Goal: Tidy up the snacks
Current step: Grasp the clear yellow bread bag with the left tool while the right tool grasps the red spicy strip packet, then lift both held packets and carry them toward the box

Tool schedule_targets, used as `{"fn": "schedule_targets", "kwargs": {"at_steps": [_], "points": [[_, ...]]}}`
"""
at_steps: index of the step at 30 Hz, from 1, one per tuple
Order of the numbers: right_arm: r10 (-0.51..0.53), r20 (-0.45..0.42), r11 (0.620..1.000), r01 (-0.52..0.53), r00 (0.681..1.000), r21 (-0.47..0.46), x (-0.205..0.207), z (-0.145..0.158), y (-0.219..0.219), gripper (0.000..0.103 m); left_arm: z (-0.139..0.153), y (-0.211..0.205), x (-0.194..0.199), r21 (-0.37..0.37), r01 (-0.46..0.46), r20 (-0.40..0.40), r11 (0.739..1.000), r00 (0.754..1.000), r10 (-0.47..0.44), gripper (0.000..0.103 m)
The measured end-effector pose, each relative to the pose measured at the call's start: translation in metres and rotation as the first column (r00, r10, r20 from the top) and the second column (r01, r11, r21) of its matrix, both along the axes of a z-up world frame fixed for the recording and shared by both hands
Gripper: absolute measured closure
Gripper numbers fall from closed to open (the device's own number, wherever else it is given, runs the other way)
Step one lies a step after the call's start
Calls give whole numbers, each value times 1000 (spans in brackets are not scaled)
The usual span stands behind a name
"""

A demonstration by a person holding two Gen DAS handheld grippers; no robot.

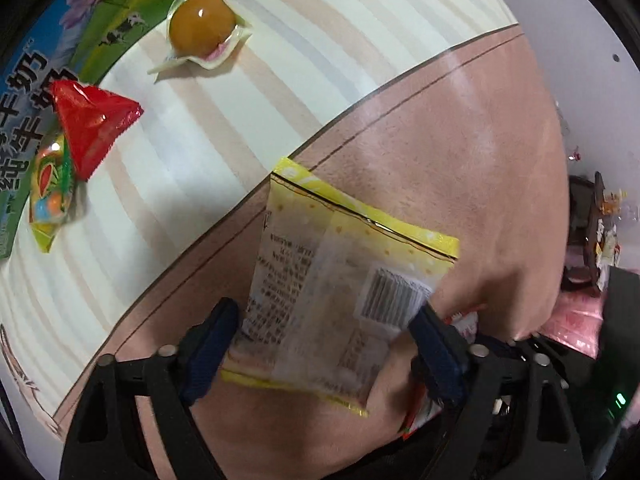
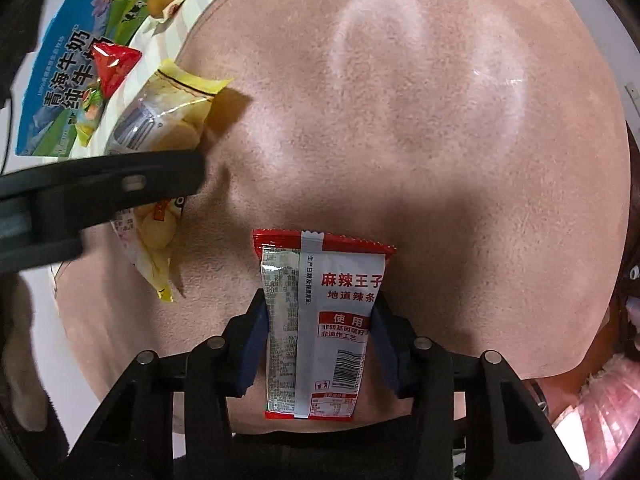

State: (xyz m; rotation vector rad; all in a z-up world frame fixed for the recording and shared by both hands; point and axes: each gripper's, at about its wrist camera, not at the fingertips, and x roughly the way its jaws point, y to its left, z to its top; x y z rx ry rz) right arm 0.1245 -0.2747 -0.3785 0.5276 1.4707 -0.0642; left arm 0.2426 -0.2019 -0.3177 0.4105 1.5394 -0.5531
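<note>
My left gripper [image 1: 326,348] points down over a round pinkish-brown surface [image 1: 460,140]. Its blue pads press both sides of a yellow-edged clear snack packet [image 1: 340,280] with a barcode. In the right wrist view the same yellow packet [image 2: 168,120] shows at the left, crossed by a black finger [image 2: 100,188] of the left gripper. My right gripper [image 2: 320,340] is shut on a red-and-silver spicy-strip packet [image 2: 324,320], gripped by its long edges above the same pinkish surface [image 2: 400,120].
On the striped cloth [image 1: 280,40] lie an orange jelly in clear wrap [image 1: 202,24], a red triangular packet [image 1: 94,120] and a colourful candy packet [image 1: 52,196]. A blue-green milk box [image 1: 24,92] borders the cloth. A pink bag [image 2: 608,400] sits at the right edge.
</note>
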Motion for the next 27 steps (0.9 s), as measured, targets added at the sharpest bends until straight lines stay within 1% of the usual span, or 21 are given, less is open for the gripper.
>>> {"fn": "schedule_targets", "kwargs": {"at_steps": [1, 3, 5, 7, 8, 10, 11, 13, 15, 16, 17, 19, 21, 22, 23, 24, 26, 27], "points": [[1, 4, 1000, -1, 1000, 2, 1, 3, -1, 52, -2, 4, 1, 4, -29, 3, 1000, 1000, 29, 39], [9, 18, 1000, -9, 1000, 2, 11, 11, -6, 52, -2, 18, 3, -9, -93, -1, 996, 996, 93, 41], [24, 40, 1000, -23, 999, -10, 20, 20, -6, 52, 0, 39, 4, -4, -180, 12, 984, 984, 180, 43], [46, 64, 999, -44, 997, -21, 29, 32, -1, 52, 3, 63, 4, -3, -269, 21, 963, 963, 269, 43], [58, 76, 998, -57, 995, -23, 33, 36, 2, 52, 5, 78, 4, 0, -317, 29, 948, 948, 317, 43], [97, 95, 995, -95, 991, -26, 46, 45, 12, 52, 8, 108, 2, 1, -407, 36, 913, 913, 407, 43], [121, 101, 993, -119, 988, -25, 56, 48, 19, 52, 9, 128, 1, 2, -471, 39, 882, 881, 471, 43], [165, 108, 986, -163, 980, -32, 74, 53, 30, 52, 10, 154, -2, 0, -545, 45, 838, 838, 545, 43], [215, 110, 977, -211, 971, -42, 94, 57, 44, 52, 7, 185, -6, -5, -631, 35, 776, 775, 631, 43], [241, 109, 970, -238, 964, -45, 120, 62, 48, 52, 5, 195, -8, -5, -655, 24, 755, 755, 655, 43], [263, 109, 965, -259, 959, -51, 130, 63, 56, 52, 0, 207, -10, -3, -683, 11, 730, 730, 683, 43], [318, 105, 947, -312, 942, -72, 152, 66, 76, 52, -9, 218, -11, -20, -713, -33, 701, 701, 712, 43], [346, 92, 937, -340, 934, -75, 165, 64, 82, 50, -16, 229, -10, -29, -724, -72, 689, 689, 721, 43], [361, 70, 932, -357, 930, -67, 169, 61, 86, 50, -19, 227, -11, -36, -725, -77, 688, 688, 721, 43], [370, 45, 928, -367, 928, -57, 171, 58, 87, 46, -21, 228, -12, -39, -720, -80, 693, 693, 716, 43], [365, 21, 930, -364, 931, -40, 170, 53, 85, 39, -22, 228, -12, -40, -714, -82, 699, 700, 710, 40], [349, 10, 937, -349, 937, -16, 166, 50, 82, 27, -24, 227, -10, -43, -698, -90, 715, 715, 693, 39], [338, 9, 941, -338, 941, -16, 162, 50, 79, 27, -26, 227, -13, -50, -695, -97, 717, 718, 689, 39]]}}
